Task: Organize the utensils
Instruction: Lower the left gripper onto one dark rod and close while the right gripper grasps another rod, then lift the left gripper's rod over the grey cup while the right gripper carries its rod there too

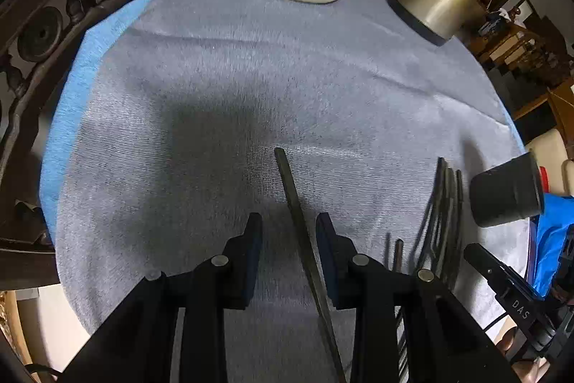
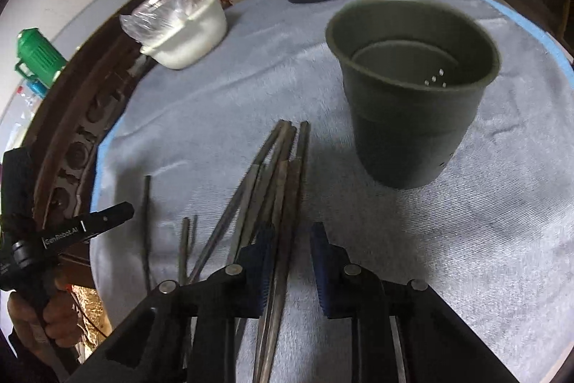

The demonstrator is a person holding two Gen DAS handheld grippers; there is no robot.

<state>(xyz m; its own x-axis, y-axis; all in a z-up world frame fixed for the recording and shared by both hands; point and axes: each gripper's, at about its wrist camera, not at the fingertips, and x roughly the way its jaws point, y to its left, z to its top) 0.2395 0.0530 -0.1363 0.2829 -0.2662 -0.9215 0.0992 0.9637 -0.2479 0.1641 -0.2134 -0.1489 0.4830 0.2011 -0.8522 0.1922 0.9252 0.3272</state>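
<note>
The desk (image 2: 502,221) carries a dark cup (image 2: 412,88) standing upright right of a bundle of chopsticks (image 2: 283,174). The right gripper (image 2: 290,261) is spread around the bundle's near ends — not closed. The left gripper (image 1: 288,257) is released too — one chopstick (image 1: 294,203) lies between its fingers.

"GenRobot.AI" on left gripper (image 2: 86,227) body — "DAS" on right gripper (image 1: 502,279) side.
</note>
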